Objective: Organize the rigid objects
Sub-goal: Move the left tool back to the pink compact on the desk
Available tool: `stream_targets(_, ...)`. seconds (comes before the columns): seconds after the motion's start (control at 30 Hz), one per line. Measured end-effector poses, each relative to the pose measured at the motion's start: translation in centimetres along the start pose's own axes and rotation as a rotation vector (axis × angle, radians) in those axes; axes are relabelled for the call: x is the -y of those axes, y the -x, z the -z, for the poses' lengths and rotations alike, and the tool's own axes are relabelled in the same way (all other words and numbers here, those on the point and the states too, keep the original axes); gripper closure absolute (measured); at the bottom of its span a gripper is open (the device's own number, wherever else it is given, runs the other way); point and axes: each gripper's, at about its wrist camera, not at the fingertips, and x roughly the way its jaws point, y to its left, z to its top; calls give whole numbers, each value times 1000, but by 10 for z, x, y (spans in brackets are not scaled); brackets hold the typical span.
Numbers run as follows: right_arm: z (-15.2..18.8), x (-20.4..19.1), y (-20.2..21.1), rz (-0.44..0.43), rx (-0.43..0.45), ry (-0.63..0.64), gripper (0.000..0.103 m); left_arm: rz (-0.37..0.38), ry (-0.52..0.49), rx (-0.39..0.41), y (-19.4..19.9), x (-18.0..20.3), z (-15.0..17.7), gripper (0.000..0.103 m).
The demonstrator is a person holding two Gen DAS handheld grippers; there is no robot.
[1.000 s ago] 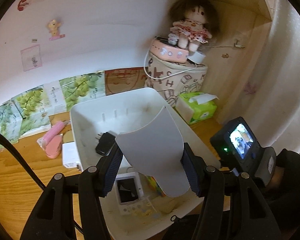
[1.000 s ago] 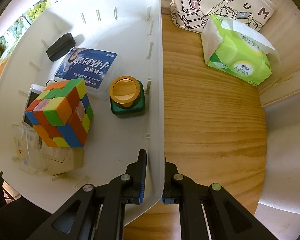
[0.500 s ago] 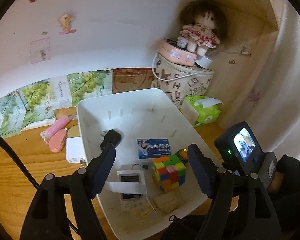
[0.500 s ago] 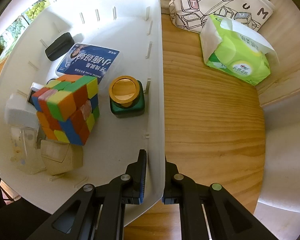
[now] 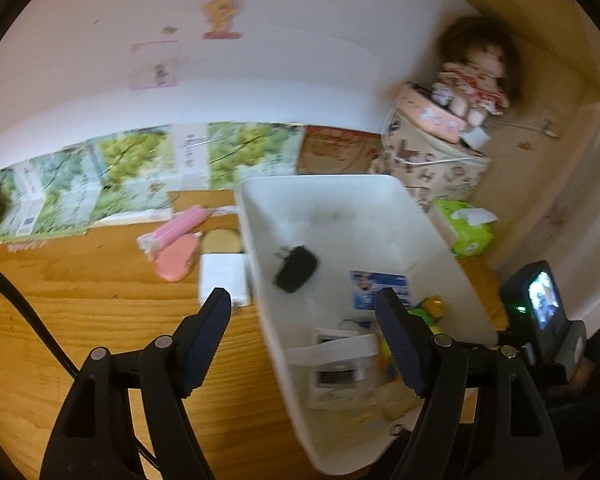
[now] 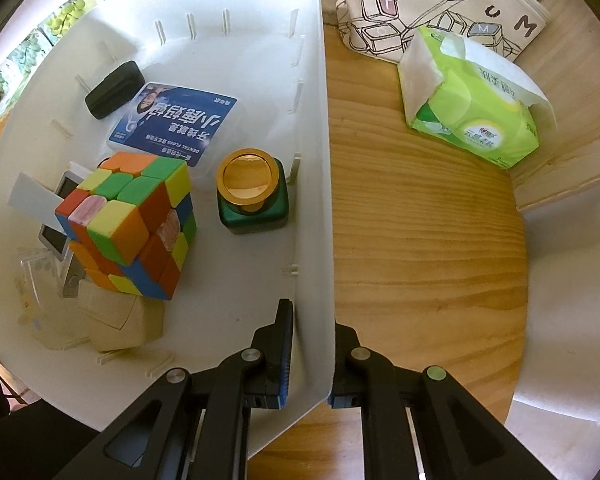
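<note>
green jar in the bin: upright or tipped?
Upright. The green jar stands on its base on the bin floor, gold lid facing up, beside the cube.

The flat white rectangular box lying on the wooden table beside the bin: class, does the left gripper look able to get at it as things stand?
Probably yes. The left gripper is open and empty, and the flat white rectangular box lies uncovered on the wooden table just ahead of its left finger, though close against the white plastic bin.

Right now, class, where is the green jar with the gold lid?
In the right wrist view, the green jar stands inside the white bin, by its right wall, right of the puzzle cube.
</note>
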Motion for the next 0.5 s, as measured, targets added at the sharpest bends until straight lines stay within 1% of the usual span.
stream_targets(0.2,-1,-2,-4,4,-6,-13,89,-72,53,-1,0,-31,-7,25)
stream_targets(0.3,-2,0,-4,8,-8,-16,89,-80,103,-22,-3,-50,-11,25)
stream_targets(0.5,-2,-2,-6,19,-15,-19,88,-117,152,-53,-14,-72,-20,25)
